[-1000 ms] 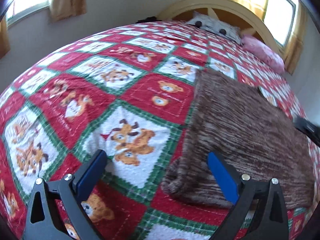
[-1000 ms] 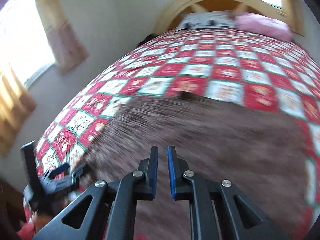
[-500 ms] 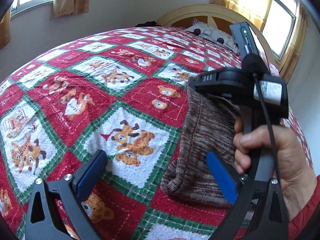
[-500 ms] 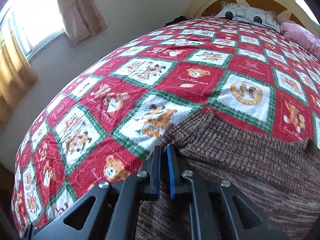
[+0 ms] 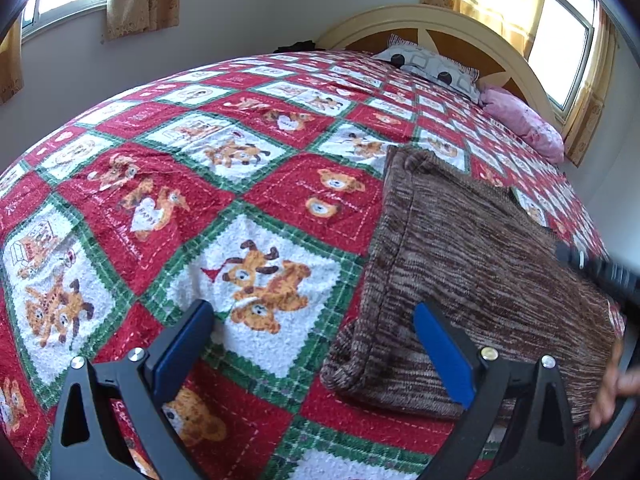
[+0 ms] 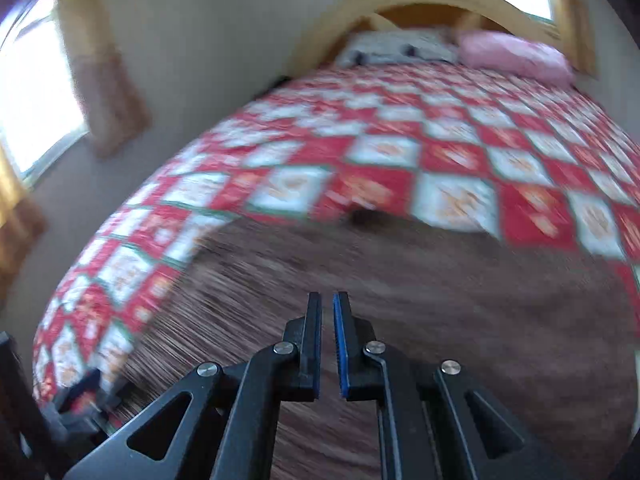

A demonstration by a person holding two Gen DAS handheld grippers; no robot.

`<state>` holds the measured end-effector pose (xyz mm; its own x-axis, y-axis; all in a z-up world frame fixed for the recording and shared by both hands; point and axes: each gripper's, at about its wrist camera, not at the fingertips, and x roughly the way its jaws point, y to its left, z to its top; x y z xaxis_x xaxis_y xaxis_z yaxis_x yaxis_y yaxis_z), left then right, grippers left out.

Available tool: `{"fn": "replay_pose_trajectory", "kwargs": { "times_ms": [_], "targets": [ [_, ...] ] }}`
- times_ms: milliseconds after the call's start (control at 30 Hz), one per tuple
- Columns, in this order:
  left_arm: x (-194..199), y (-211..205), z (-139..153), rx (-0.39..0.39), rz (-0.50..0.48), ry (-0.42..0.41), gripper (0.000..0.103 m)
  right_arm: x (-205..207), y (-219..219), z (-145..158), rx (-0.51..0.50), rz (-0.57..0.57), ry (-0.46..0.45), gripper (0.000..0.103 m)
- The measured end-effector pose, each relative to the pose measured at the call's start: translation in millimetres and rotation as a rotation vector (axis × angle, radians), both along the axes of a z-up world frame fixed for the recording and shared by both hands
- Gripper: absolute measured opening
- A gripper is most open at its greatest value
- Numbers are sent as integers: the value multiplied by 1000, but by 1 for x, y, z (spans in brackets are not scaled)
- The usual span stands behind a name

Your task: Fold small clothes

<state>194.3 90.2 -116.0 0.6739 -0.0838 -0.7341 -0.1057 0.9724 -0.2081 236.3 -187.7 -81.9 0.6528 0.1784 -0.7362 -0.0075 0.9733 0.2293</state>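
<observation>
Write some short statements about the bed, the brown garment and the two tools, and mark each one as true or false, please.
1. The brown knitted garment lies on the quilt. True.
2. The left tool is closed on the garment. False: its fingers stand wide apart, with nothing between them.
3. The fingers of the right tool are almost together. True; only a thin gap shows, with no cloth in it.
4. The pink pillow lies on top of the garment. False: it lies far away, at the headboard.
5. The quilt is plain blue. False: it has red and white squares with bears.
</observation>
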Motion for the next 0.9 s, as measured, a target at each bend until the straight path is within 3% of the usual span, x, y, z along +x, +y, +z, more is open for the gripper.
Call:
{"fn": "replay_pose_trajectory", "kwargs": {
  "times_ms": [33, 67, 133, 300, 367, 500, 600, 633, 800, 900],
  "targets": [
    [0, 0, 0, 2, 0, 2, 103, -3, 1, -17, 8, 16, 41, 8],
    [0, -1, 0, 6, -1, 4, 103, -10, 3, -18, -17, 19, -27, 8],
    [1, -1, -1, 14, -1, 8, 103, -11, 4, -21, -36, 17, -52, 7],
    [3, -3, -1, 27, -4, 16, 103, -19, 8, -3, -103, -2, -25, 7],
    [2, -2, -1, 19, -4, 13, 103, -48, -6, 11, -18, -24, -82, 7],
    [2, -3, -1, 26, -4, 15, 103, -98, -23, 2, 94, -42, 13, 7],
    [3, -4, -2, 39, -4, 21, 103, -128, -20, -20, 73, -6, 74, 7],
    [4, -4, -2, 43, -3, 23, 103, -141, -20, -25, 58, -7, 43, 8],
    [6, -10, -3, 85, -6, 42, 103, -154, -41, -31, 188, -54, 57, 8],
    [7, -12, -3, 100, -9, 50, 103, -161, -41, -28, 185, -50, 62, 8]
  ]
}}
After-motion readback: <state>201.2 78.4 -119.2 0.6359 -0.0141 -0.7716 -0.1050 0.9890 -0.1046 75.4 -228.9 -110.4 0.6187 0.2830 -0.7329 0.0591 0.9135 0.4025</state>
